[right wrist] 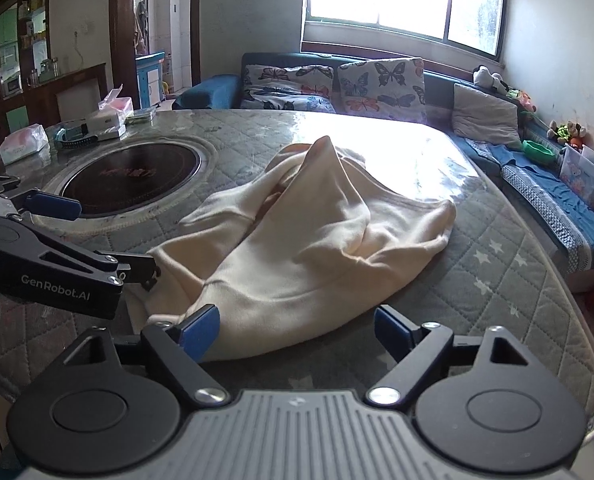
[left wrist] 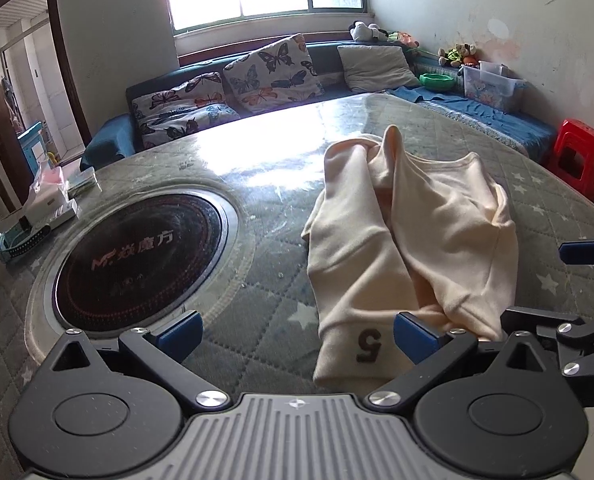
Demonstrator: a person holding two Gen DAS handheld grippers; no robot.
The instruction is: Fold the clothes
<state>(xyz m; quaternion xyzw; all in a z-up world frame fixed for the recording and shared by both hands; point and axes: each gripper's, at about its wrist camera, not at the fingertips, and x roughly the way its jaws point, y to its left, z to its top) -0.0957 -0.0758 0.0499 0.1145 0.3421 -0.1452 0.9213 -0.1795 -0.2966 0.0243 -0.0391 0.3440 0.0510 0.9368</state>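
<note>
- The garment point(right wrist: 313, 240), cream with a "5" on one cuff, is seen bunched in a heap on the desk point(right wrist: 497, 280), near its front edge, beside the round inset hob point(left wrist: 141, 256).
- The left tongs point(left wrist: 297, 334) are held wide, nothing between the pads; the right-hand pad point(left wrist: 415, 336) is lying against the cuff, the other over bare desk.
- The right tongs point(right wrist: 297, 326) are likewise held wide and empty, low at the near hem, with one pad point(right wrist: 201, 326) just touching the cloth.
- Both tools are held low and roughly level, pointed across the desk toward the sofa point(right wrist: 289, 80), side by side and close together.
- A risk is judged: with layers overlapped, more than one layer could be pinched, so the heap would be lifted as a lump instead of spread.
- The glossy desk cover could let the cloth slide if only a thin edge is caught.
- Since the tools are so close, a clash between them is possible when they are shut.
</note>
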